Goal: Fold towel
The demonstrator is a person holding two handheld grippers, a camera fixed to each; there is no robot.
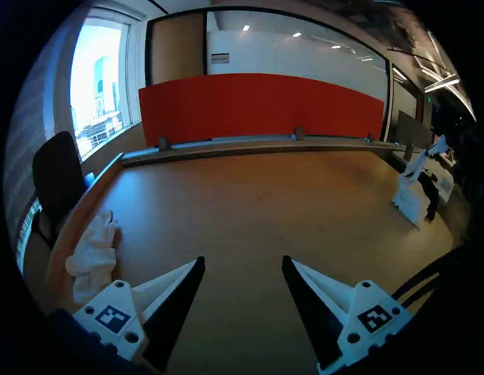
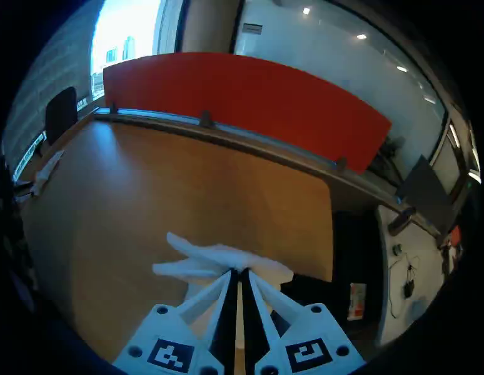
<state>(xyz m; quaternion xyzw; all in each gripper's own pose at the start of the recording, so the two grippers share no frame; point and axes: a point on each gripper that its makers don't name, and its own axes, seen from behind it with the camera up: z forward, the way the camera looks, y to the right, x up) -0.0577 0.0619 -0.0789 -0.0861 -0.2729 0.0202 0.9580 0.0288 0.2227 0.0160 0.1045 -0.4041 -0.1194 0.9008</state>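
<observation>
Fabric of the white towel (image 2: 223, 257) is seen bunched at the tips of the right gripper (image 2: 240, 275), whose fingers are drawn together with barely a slit between them and are clamped on the cloth. How much of the towel lies beneath is hidden by the gripper's own fingers, and its lower part is cut off behind them. The towel is held over the near right part of the wooden worktop (image 2: 148, 187), close to the edge where the surface gives way to a dark area. In the left gripper view, the left gripper (image 1: 242, 262) is shown with its fingers spread wide, and bare worktop is seen in the gap between them. A crumpled white cloth (image 1: 92, 253) is heaped at the worktop's left edge, near the left finger. What appears to be the same heap can be made out small at the far left rim of the right gripper view, where its shape is hard to read. A red divider panel (image 1: 261, 106) is set upright along the far side of the worktop, and a dark chair (image 1: 57, 172) is placed beyond the left edge, partly cut off. At the right rim of the left gripper view a white and dark shape (image 1: 417, 187) is too distorted to be identified.
</observation>
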